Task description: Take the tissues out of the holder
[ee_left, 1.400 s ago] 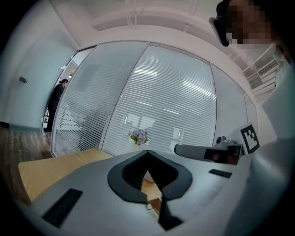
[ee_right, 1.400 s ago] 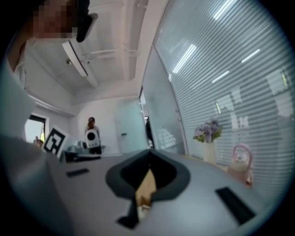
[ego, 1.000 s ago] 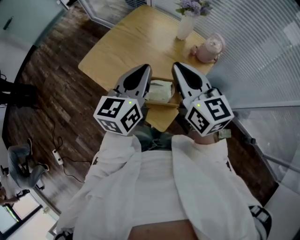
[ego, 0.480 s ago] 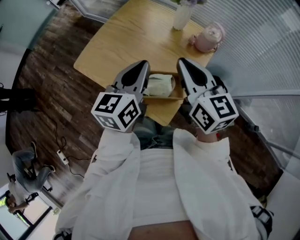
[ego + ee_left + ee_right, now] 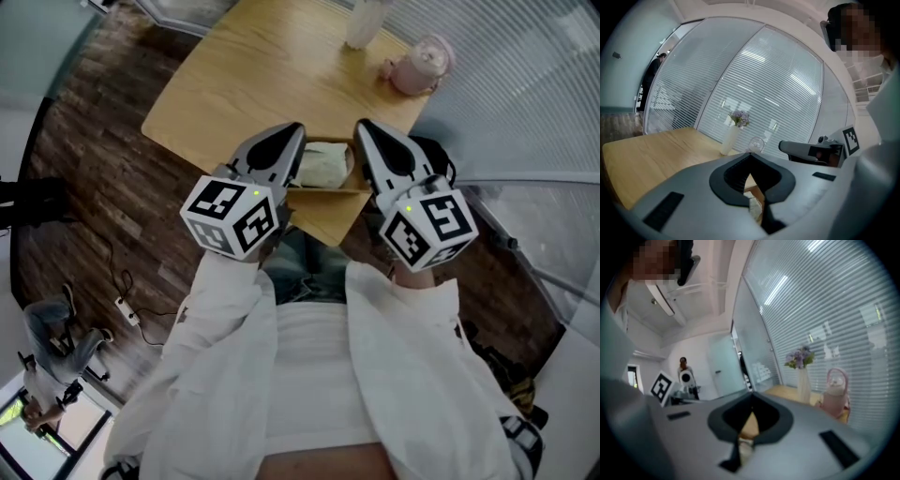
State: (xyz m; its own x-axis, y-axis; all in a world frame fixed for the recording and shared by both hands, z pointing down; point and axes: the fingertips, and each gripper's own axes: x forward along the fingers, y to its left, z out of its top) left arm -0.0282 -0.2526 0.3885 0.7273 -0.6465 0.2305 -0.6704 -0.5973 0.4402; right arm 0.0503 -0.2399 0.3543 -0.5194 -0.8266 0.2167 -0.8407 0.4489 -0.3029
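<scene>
the tissues (image 5: 323, 167) are seen as one pale, whitish, slightly rumpled bundle, lying flat in the holder (image 5: 328, 195), an open shallow wooden box with low walls. the holder is set at the near edge of the table (image 5: 234, 84), straight ahead of the person, and the bundle fills most of it. in the head view the holder is framed by the two tools: its left end is covered by the left gripper (image 5: 292, 131) and its right end by the right gripper (image 5: 364, 127); whether either is touching the box cannot be told. in the left gripper view the jaws are seen closed tip to tip with nothing clamped between them, and a strip of wood and pale tissue is glimpsed below through the gap behind the tips. the right gripper's jaws are likewise brought together and empty in the right gripper view.

counted: one holder, one bundle of tissues, two grippers, one table. at the table's far edge one white vase (image 5: 364, 23) with flowers and one pink teapot (image 5: 419, 66) are found, side by side, well apart from the holder
</scene>
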